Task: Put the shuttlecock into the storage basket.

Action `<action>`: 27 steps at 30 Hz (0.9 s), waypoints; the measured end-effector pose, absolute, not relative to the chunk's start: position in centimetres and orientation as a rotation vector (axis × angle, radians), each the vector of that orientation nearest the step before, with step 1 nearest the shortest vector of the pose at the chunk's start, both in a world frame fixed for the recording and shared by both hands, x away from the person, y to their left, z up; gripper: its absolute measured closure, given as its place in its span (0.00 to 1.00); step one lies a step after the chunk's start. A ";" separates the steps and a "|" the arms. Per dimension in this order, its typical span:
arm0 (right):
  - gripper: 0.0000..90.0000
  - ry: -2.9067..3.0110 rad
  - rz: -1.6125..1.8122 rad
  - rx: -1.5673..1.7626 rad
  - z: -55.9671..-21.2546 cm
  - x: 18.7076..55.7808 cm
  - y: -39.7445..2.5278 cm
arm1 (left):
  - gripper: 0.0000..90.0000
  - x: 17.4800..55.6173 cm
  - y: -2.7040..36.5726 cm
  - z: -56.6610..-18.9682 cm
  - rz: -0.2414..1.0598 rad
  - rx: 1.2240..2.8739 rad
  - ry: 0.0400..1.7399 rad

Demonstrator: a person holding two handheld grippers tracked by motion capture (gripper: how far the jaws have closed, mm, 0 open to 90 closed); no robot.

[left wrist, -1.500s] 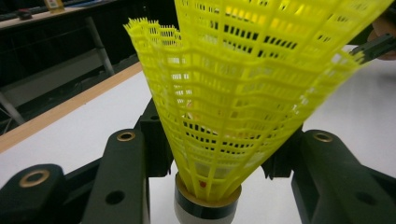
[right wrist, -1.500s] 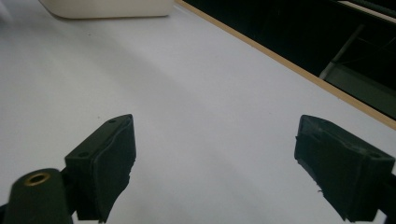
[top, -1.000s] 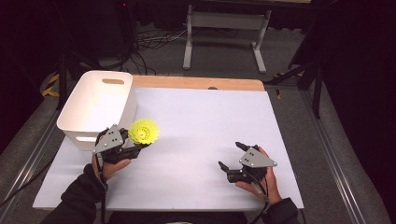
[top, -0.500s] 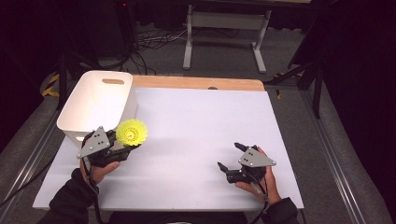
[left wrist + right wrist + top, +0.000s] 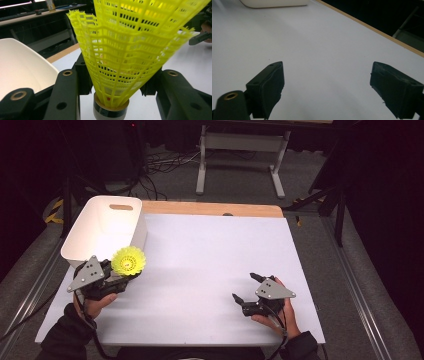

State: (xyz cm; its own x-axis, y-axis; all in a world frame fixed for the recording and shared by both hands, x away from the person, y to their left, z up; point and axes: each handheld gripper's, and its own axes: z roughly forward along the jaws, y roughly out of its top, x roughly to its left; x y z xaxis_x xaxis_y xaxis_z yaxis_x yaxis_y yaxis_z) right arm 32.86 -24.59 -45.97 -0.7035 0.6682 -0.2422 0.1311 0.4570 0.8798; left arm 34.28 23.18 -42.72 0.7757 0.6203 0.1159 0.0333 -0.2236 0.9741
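Observation:
A yellow plastic shuttlecock [image 5: 128, 261] is held in my left gripper [image 5: 123, 275], beside the near right corner of the white bin [image 5: 100, 227]. Along the left gripper view the jaws are shut on the shuttlecock [image 5: 130, 50] near its cork base, skirt flaring upward, with the bin's [image 5: 22, 65] white inside at left. My right gripper [image 5: 246, 289] rests low over the white table top [image 5: 210, 255] at the near right, jaws spread wide. Nothing lies between the right gripper [image 5: 327, 85] jaws.
The bin has a handle slot [image 5: 121, 207] in its far wall. A wooden strip [image 5: 210, 209] edges the table's far side. Beyond it stand a metal stand [image 5: 240, 150] and cables on the floor. The bin's corner [image 5: 274, 3] appears far off in the right gripper view.
My left gripper carried the shuttlecock leftward and slightly toward the person, now beside the bin's near corner. The right gripper has stayed in place, open.

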 end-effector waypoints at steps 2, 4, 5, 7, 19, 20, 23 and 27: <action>0.15 2.138 1.224 0.671 -46.0 32.9 -24.7 | 0.60 34.2 23.6 -42.5 0.588 1.728 0.517; 0.15 2.139 1.228 0.679 -46.0 33.0 -24.7 | 0.60 34.0 24.1 -42.3 0.589 1.726 0.526; 0.15 2.140 1.232 0.680 -46.0 33.0 -24.7 | 0.60 33.9 24.4 -42.2 0.588 1.721 0.528; 0.15 2.145 1.231 0.689 -46.1 33.2 -24.7 | 0.60 33.8 24.9 -42.0 0.595 1.723 0.534; 0.15 2.164 1.220 0.680 -46.2 33.2 -24.2 | 0.59 32.9 27.3 -40.9 0.599 1.735 0.565; 0.15 2.165 1.224 0.679 -46.2 33.2 -24.2 | 0.59 33.0 27.3 -40.9 0.603 1.736 0.567; 0.14 2.166 1.226 0.682 -46.2 33.3 -24.2 | 0.59 33.1 27.6 -40.7 0.601 1.752 0.572; 0.14 2.171 1.228 0.685 -46.3 33.3 -24.2 | 0.59 33.4 27.9 -40.4 0.600 1.764 0.579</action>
